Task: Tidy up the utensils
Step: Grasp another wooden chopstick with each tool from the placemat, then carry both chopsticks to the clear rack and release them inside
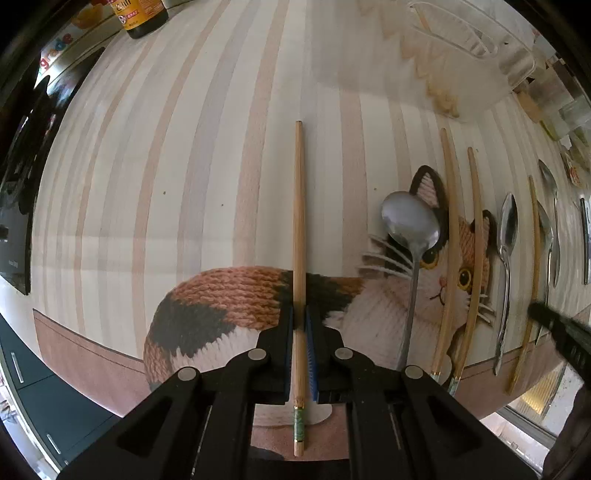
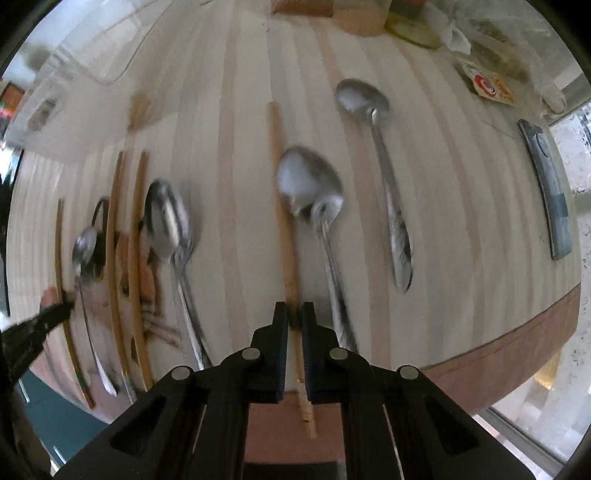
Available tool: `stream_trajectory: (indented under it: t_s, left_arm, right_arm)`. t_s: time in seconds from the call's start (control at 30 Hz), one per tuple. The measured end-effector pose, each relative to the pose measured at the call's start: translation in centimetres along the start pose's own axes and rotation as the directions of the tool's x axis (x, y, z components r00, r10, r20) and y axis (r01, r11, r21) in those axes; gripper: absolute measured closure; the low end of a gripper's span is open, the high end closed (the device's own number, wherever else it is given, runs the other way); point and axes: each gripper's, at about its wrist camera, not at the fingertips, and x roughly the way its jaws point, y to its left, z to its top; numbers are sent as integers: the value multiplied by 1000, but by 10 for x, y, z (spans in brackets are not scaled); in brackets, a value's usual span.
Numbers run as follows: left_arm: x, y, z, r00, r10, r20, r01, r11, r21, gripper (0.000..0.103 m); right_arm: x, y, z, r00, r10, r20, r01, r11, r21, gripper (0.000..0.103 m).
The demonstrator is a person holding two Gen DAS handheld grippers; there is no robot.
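The left gripper (image 1: 299,314) pinches a chopstick (image 1: 299,221) near its banded end, the right gripper (image 2: 294,314) seemingly clamps another chopstick (image 2: 282,206) through blur, so keep both level and parallel to the counter (image 1: 184,166).

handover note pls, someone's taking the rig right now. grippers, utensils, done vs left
Left hand-held gripper: shut on a chopstick, near its banded end.
Right hand-held gripper: shut on another chopstick.
On the striped tablecloth: two chopsticks lie side by side over the cat print, four spoons are mixed among them.
Done: nothing visibly grouped.
Left: pair the chopsticks, gather the spoons. The clear tray at the far edge may be the destination.
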Motion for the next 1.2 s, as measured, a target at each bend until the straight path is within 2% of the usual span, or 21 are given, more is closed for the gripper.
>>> stream_trajectory:
  t_s: [0.13, 0.23, 0.5, 0.7, 0.8, 0.83, 0.9, 0.93, 1.03, 1.2]
  left_arm:
    - [1, 2, -9, 1000, -5, -3, 5, 1000, 5, 98]
    - [4, 4, -16, 1000, -13, -4, 13, 1000, 1, 93]
    - [14, 0, -5, 1000, 0, -3, 0, 1000, 18, 92]
    - [15, 1, -1, 1000, -8, -2, 8, 1000, 18, 92]
    - [16, 0, 0, 1000, 6, 7, -6, 1000, 30, 98]
    - [17, -2, -1, 1000, 10, 10, -11, 999, 32, 99]
    - [11, -2, -3, 999, 24, 30, -26, 999, 37, 99]
    - [5, -2, -5, 998, 33, 49, -35, 999, 39, 99]
    - [-22, 3, -7, 993, 35, 115, -39, 999, 30, 99]
    - [-83, 12, 3, 970, 30, 243, -34, 999, 10, 99]
  right_arm:
    - [3, 9, -28, 998, 20, -53, -21, 999, -30, 96]
    - [6, 13, -34, 998, 4, -61, -6, 999, -34, 96]
    - [12, 34, -16, 996, -56, -73, 52, 997, -56, 95]
    - [16, 47, -25, 995, -57, -84, 53, 997, -47, 95]
    - [15, 48, -24, 995, -62, -84, 57, 997, -53, 95]
    - [12, 35, -12, 995, -60, -83, 56, 997, -51, 95]
    - [10, 33, -13, 996, -57, -64, 54, 998, -44, 96]
    - [9, 30, 0, 997, -53, -60, 51, 998, -39, 96]
    - [-7, 22, -8, 999, -15, -34, 15, 1000, -2, 96]
    - [-48, 19, -7, 998, 31, 51, -31, 999, 14, 96]
